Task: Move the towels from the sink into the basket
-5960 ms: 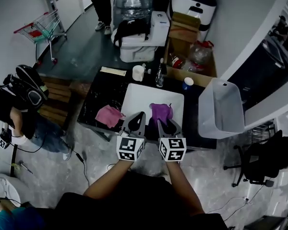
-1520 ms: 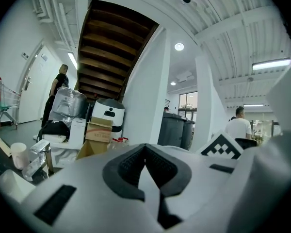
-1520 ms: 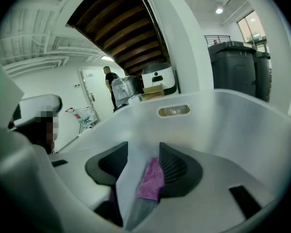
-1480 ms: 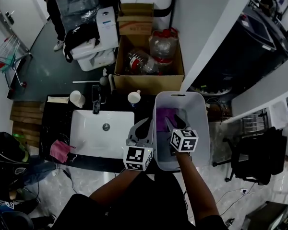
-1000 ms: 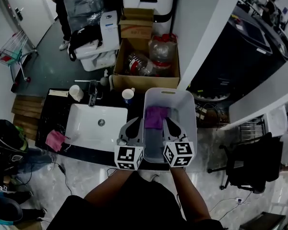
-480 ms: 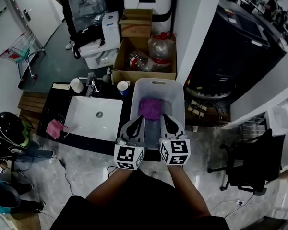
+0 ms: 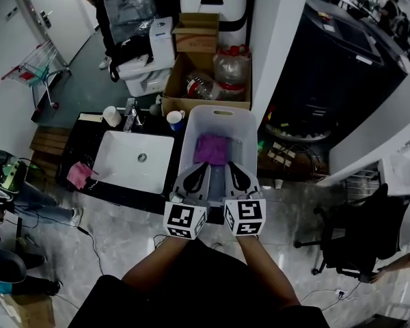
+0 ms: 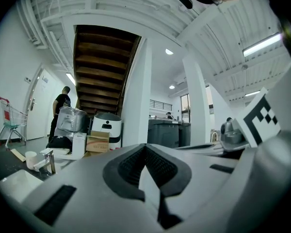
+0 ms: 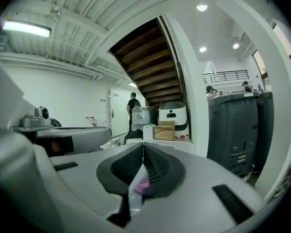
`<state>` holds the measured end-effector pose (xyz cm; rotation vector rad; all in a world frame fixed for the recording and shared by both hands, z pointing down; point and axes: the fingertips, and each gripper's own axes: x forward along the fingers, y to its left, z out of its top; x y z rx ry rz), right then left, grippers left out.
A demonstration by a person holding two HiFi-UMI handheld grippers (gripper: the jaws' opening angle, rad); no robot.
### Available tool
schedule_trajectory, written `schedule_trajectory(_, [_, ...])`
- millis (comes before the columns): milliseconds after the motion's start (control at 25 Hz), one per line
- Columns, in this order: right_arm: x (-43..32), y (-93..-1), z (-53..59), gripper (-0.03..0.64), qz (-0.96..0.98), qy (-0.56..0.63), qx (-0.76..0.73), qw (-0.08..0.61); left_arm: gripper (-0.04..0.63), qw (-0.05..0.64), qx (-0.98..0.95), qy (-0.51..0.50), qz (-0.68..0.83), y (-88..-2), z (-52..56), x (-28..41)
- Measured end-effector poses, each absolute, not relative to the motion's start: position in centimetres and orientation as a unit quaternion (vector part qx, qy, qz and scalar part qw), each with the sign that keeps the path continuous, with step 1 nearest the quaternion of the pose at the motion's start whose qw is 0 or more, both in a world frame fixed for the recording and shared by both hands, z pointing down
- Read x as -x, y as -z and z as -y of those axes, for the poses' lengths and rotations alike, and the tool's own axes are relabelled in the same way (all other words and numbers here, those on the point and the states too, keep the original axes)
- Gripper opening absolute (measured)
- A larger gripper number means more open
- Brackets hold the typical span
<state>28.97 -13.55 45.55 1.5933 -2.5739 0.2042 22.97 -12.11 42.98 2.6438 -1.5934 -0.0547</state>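
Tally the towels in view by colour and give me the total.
Purple towel, in the basket: 1
Pink towel, left of the sink: 1
Total: 2

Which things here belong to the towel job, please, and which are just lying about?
Job: sink; basket; purple towel, in the basket; pink towel, on the counter beside the sink.
Lying about: white cup; blue cup; cardboard box; shopping cart.

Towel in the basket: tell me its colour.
The towel is purple, lying in the white basket; the head view shows it best.
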Motion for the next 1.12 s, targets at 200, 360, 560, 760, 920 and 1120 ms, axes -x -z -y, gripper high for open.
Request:
schedule_trajectory(200, [-29.2, -45.6, 12.2, 0.020, 0.854, -0.069, -0.514, 0.046, 0.003, 0.032, -0.858, 0.051, 0.511, -42.2, 10.6, -23.6])
schedule_trajectory(360, [-28.6, -45.2, 11.1, 0.020, 0.862, -0.067, -0.501, 0.034, 0.003, 0.015, -0.846, 0.033, 0.532, -42.5, 9.5, -23.1])
schedule_trajectory(560, [-27.1, -44.8, 10.1, 0.020, 0.871, -0.061, -0.487, 0.028, 0.003, 0.014, -0.829, 0.028, 0.558, -43.2, 8.2, -21.1])
schedule_trajectory(760, [-23.4, -44.3, 9.6, 0.020, 0.886, -0.046, -0.460, 0.037, 0.003, 0.015, -0.815, 0.027, 0.579, -43.6, 7.4, -18.0])
schedule_trajectory(920, [-17.6, -43.9, 9.2, 0.020, 0.900, -0.047, -0.431, 0.035, 0.003, 0.022, -0.797, 0.025, 0.604, -44.0, 6.6, -12.5])
schedule_trajectory(1120, [-8.6, -44.7, 7.4, 0.020, 0.920, -0.051, -0.386, 0.051, 0.003, 0.044, -0.767, 0.023, 0.640, -44.9, 4.3, -3.8])
